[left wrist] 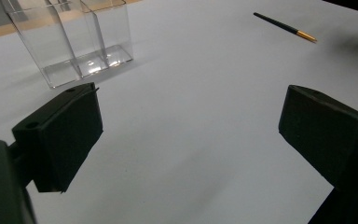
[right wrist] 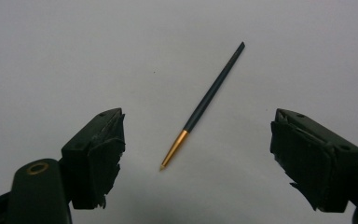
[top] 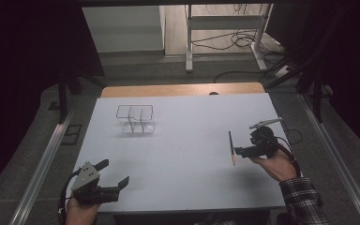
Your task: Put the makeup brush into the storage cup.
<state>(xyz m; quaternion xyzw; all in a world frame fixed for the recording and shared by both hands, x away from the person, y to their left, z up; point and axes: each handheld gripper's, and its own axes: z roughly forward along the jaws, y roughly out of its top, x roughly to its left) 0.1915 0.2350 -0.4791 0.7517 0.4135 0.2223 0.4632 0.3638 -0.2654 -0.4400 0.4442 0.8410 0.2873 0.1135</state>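
Note:
A slim dark brush [top: 231, 146] with a gold tip lies flat on the white table [top: 183, 183], right of centre. My right gripper [top: 248, 140] hovers just to its right, open. In the right gripper view the brush [right wrist: 205, 102] lies on the table between and beyond the spread jaws of my right gripper [right wrist: 198, 133], untouched by either. A clear plastic box [top: 136, 119] with inner dividers stands at the far left. My left gripper [top: 117, 171] rests open at the near left corner, holding nothing. The left gripper view looks past its jaws at the box [left wrist: 74, 42] and brush [left wrist: 284, 27].
A wooden strip [top: 183, 90] runs along the table's far edge. Beyond it stand a metal frame [top: 225, 28] and floor cables [top: 234, 42]. Metal rails [top: 37, 173] flank the table on both sides.

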